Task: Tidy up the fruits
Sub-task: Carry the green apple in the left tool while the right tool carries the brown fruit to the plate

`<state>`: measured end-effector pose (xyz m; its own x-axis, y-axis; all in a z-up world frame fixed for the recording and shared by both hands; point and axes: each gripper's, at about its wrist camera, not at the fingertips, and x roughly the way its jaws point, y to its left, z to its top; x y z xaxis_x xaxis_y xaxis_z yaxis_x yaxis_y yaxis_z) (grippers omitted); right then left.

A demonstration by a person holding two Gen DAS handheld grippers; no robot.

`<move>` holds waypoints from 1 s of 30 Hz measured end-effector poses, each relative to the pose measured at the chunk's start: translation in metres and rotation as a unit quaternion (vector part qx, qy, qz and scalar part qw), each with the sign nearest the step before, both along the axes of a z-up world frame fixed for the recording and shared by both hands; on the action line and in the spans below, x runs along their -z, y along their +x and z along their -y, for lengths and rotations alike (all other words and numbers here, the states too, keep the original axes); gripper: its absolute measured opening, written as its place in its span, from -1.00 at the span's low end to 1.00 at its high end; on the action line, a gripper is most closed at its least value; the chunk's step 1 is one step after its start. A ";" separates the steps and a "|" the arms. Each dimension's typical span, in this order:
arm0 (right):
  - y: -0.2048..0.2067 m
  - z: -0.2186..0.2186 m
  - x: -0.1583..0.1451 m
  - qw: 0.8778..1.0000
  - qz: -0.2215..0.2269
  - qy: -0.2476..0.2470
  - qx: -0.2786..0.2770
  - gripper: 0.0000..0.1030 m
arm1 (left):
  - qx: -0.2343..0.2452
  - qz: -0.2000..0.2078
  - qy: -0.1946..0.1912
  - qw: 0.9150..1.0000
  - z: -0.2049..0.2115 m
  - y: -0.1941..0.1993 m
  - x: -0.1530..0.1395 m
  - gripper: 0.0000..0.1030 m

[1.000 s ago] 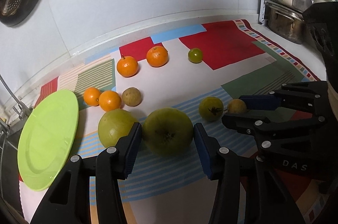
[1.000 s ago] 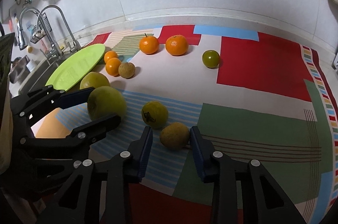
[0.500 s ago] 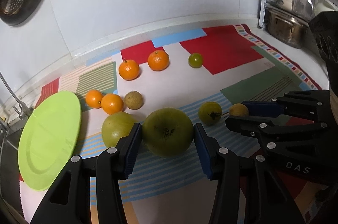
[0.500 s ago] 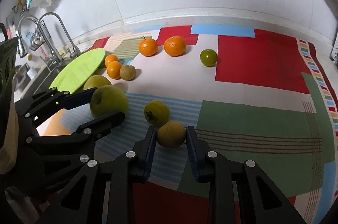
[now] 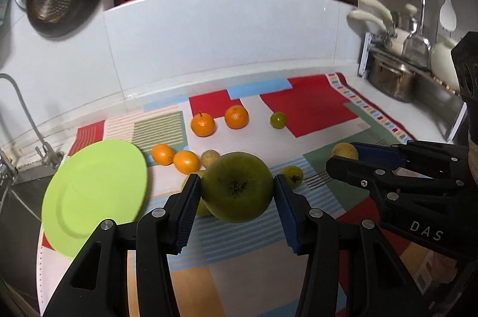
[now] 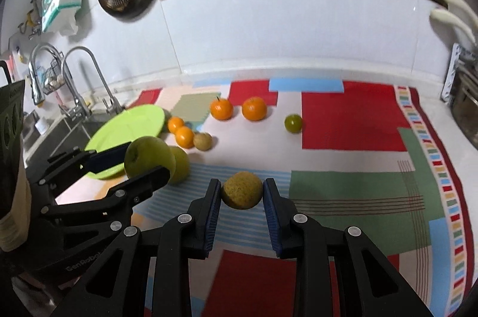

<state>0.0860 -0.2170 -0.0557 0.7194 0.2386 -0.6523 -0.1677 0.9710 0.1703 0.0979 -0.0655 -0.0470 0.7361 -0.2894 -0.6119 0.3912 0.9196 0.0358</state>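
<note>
Left gripper [image 5: 236, 191]: my jaws clamp the big green fruit [image 5: 237, 187] at its widest, right of plate [image 5: 95, 191] | heavy, smooth, may slip | right gripper [image 6: 242, 191]: nearly closed on small rough fruit [image 6: 242, 189] | light, firm

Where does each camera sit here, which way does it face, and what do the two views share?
Left wrist: on the left gripper, looking forward and down over the mat; its fingers clamp a large green fruit; right gripper at right edge.
Right wrist: on the right gripper, same heading; it clamps a small brown fruit; left gripper at left.
Shared: green plate, oranges, mat.
</note>
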 end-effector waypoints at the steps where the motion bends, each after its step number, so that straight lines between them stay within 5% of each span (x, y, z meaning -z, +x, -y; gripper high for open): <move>1: -0.003 -0.003 -0.004 1.000 0.005 -0.001 0.001 -0.42 | -0.001 0.002 -0.001 1.000 -0.003 -0.002 -0.003 -0.05; 15: -0.029 -0.066 -0.038 0.998 0.051 0.003 -0.029 -0.42 | -0.045 0.034 -0.002 0.998 -0.074 -0.033 -0.038 -0.05; 30: -0.004 -0.154 -0.045 0.994 0.066 0.014 -0.084 -0.42 | -0.094 0.040 0.008 0.995 -0.159 -0.021 -0.041 -0.04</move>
<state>0.0825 -0.0630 -0.0103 0.7465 0.3800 -0.5462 -0.3504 0.9224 0.1627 0.0767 0.0935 -0.0063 0.8227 -0.1325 -0.5529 0.2073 0.9754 0.0748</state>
